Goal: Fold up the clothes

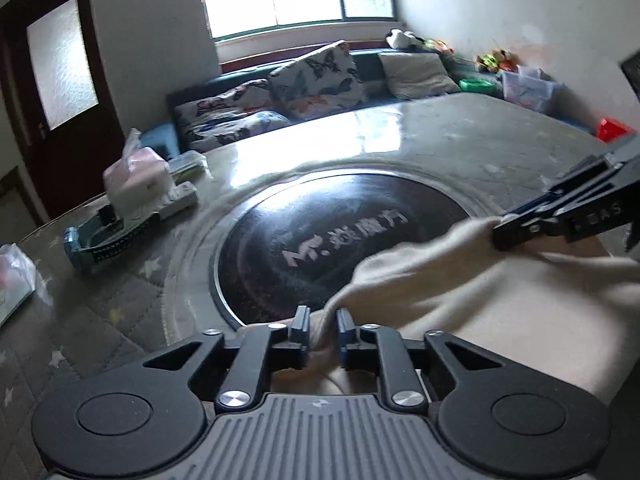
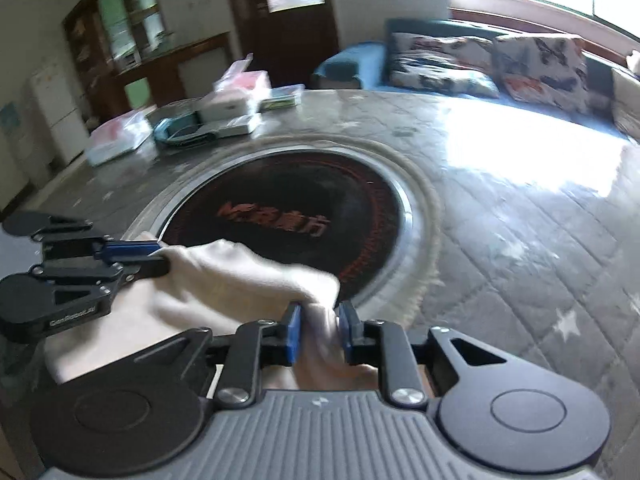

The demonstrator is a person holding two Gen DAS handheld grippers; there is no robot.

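A cream cloth garment [image 1: 460,280] is stretched between both grippers above the near edge of the table. My left gripper [image 1: 322,332] is shut on one corner of it. My right gripper [image 2: 322,332] is shut on the other corner, where the cloth [image 2: 240,276] bunches between its fingers. The right gripper shows at the right edge of the left wrist view [image 1: 520,232]. The left gripper shows at the left of the right wrist view [image 2: 156,258]. The cloth hangs over the rim of the black round plate [image 1: 340,240] set in the table.
The table [image 2: 520,220] has a grey quilted star-patterned cover. A tissue pack [image 1: 136,180], boxes and a blue case [image 1: 104,244] lie at its far left. A plastic bag [image 1: 12,280] lies at the left edge. A sofa with patterned cushions [image 1: 316,76] stands behind.
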